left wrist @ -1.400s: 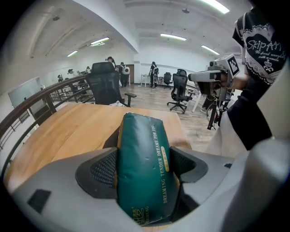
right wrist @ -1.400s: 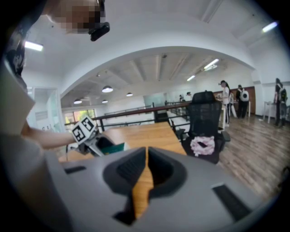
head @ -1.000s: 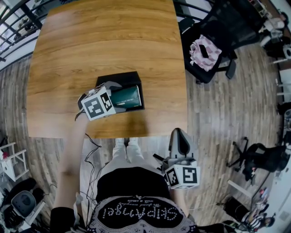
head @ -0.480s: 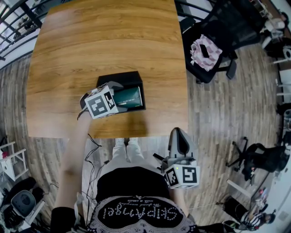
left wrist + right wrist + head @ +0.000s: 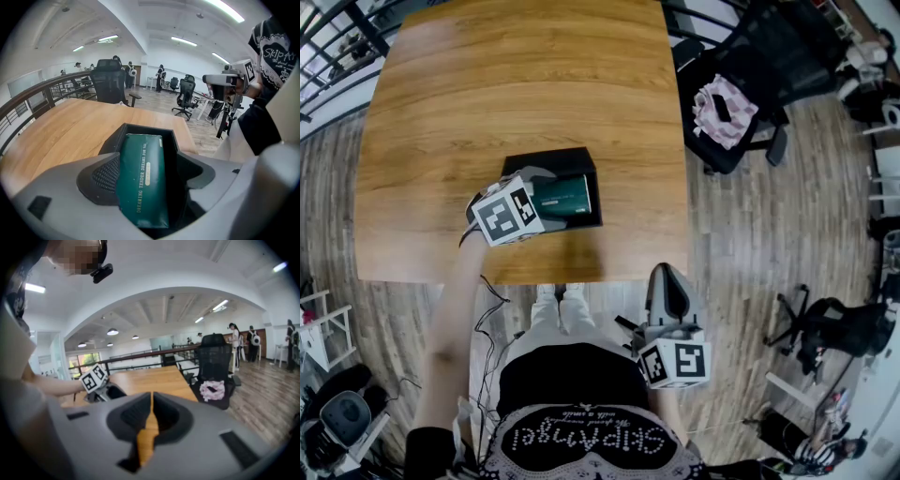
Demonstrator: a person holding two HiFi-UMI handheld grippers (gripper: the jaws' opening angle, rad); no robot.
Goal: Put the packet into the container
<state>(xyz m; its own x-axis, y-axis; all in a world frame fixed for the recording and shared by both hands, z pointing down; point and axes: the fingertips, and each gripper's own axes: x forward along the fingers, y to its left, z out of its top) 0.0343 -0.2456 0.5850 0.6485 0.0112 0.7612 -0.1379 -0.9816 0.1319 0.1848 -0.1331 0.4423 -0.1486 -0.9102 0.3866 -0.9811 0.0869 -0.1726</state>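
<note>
A dark green packet (image 5: 565, 195) with gold print lies lengthways in the black box-shaped container (image 5: 546, 156) near the table's front edge. In the left gripper view the packet (image 5: 143, 178) rests against the left jaw, with a dark gap between it and the right jaw, and its far end reaches into the container (image 5: 140, 127). My left gripper (image 5: 549, 197) (image 5: 147, 164) is open, its jaws straddling the packet over the container's left side. My right gripper (image 5: 668, 274) (image 5: 151, 413) hangs off the table in front of the person's body, shut and empty.
The wooden table (image 5: 516, 84) stretches beyond the container. A black office chair (image 5: 741, 84) with a pink cloth (image 5: 722, 108) on it stands at the table's right. Cables (image 5: 492, 309) hang below the front edge.
My left gripper has shifted slightly to the right and farther over the container with the packet between its jaws. The right gripper has stayed still.
</note>
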